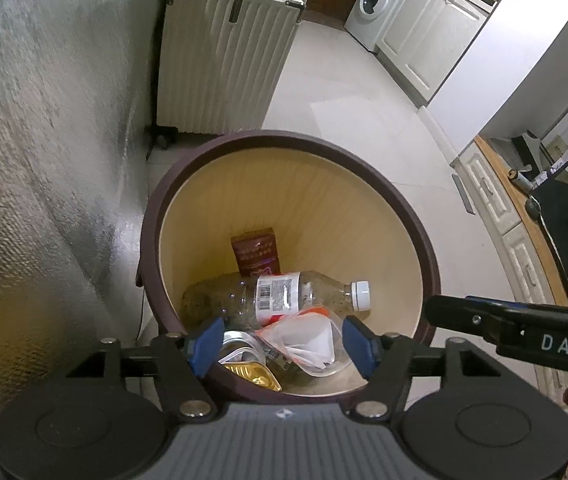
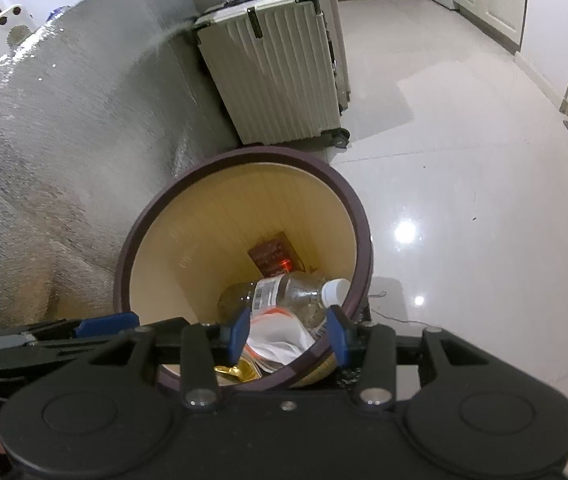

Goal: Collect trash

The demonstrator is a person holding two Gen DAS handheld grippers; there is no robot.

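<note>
Trash lies at the bottom of the bin [image 1: 152,240], a round one with a dark brown rim and cream inside, standing on the pale tiled floor [image 1: 344,92]. A clear bottle [image 1: 276,296] with a white cap lies on its side across the bin's floor, a dark red packet [image 1: 255,254] leans on the far inner wall behind it, and a white and orange wrapper [image 1: 304,336], a clear cup and a gold foil piece [image 1: 254,374] sit at the near side.

Both grippers hang just above the bin's near rim, pointing down into it. The left gripper [image 1: 282,344] has its jaws apart and empty, the wrapper lying below and between them, untouched. The right gripper [image 2: 290,334], just to the right of the left one, is likewise parted with nothing in its blue pads; the wrapper shows through its gap.

A ribbed suitcase [image 1: 220,56] stands beyond the bin, a silver foil sheet [image 1: 44,160] to the bin's left.
</note>
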